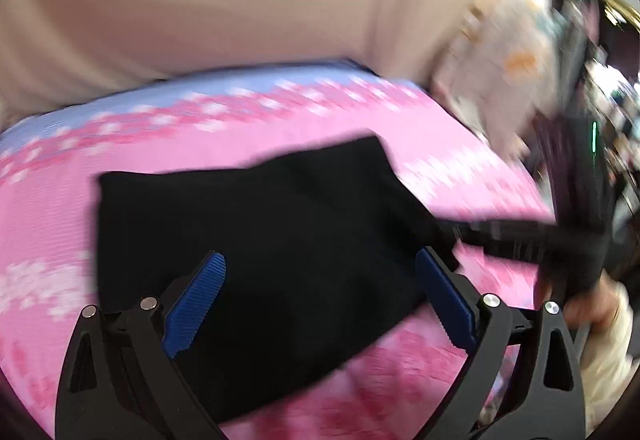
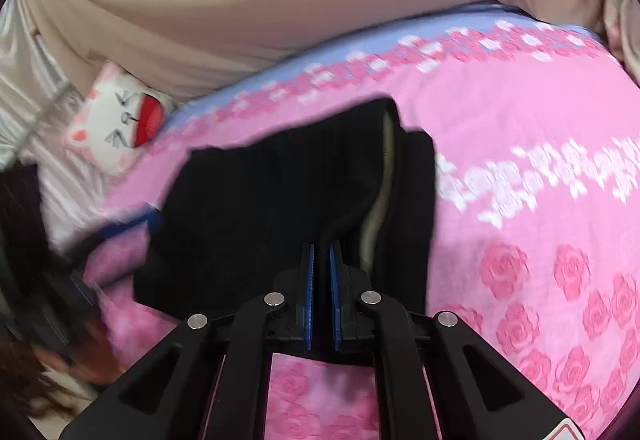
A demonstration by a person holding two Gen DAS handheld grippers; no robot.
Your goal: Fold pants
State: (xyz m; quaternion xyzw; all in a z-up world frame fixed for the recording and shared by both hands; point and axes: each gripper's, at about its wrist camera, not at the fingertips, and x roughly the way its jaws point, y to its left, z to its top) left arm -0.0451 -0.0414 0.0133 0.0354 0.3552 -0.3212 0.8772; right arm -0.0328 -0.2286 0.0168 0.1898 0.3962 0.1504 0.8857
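So the black pants (image 1: 256, 240) are already a compact folded bundle lying on the bed (image 1: 460, 143), on that pink rose blanket. Right tool (image 2: 322, 260) is pinched together on the near edge of the stack; you can see the layers with a pale lining in the right wrist view. Left tool (image 1: 320, 272) hangs over the bundle with its blue pads (image 1: 196, 304) wide apart, holding nothing. Looks like the last fold or tidy-up to me. Next probably calls for laying that edge flat and letting go. No containers anywhere, just a cat pillow (image 2: 116, 119).
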